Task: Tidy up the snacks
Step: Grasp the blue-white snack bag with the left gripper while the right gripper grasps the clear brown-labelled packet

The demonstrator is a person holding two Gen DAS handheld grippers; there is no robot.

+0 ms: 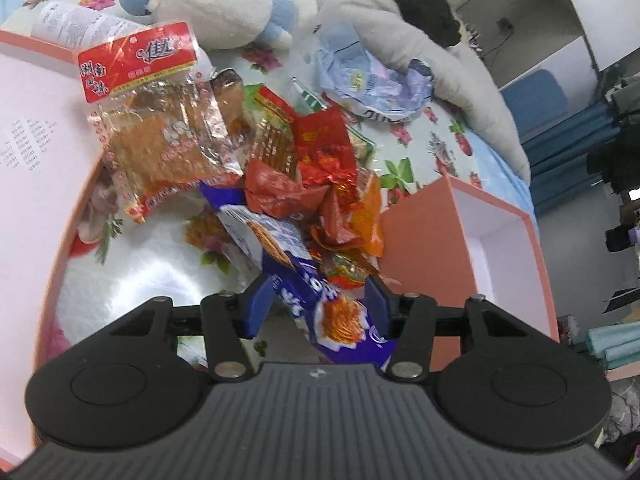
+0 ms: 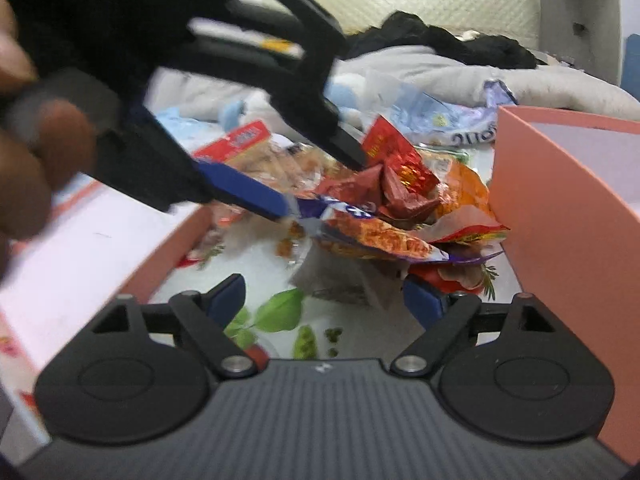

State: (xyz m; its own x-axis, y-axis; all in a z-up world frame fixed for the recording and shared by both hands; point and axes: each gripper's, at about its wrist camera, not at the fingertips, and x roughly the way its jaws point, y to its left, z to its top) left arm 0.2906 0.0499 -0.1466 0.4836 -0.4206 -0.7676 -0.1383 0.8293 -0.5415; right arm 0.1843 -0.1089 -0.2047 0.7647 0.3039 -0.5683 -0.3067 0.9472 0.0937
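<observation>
A pile of snack packets lies on the flowered bedsheet between two pink boxes. A blue-purple packet [image 1: 320,300] with an orange picture lies between the fingers of my left gripper [image 1: 318,304], whose blue pads stand wide on either side of it; it also shows in the right wrist view [image 2: 372,232]. Red wrappers [image 1: 320,160] and a clear packet with a red label [image 1: 160,120] lie beyond. My right gripper [image 2: 324,300] is open and empty, low over the sheet before the pile. The left gripper [image 2: 248,192] shows blurred in that view, reaching into the pile.
A pink box [image 1: 500,248] with a white inside stands right of the pile; its lid [image 1: 36,160] lies at the left. Plush toys [image 1: 224,8], a grey pillow [image 1: 440,60] and a crumpled pale blue bag [image 1: 372,80] lie behind.
</observation>
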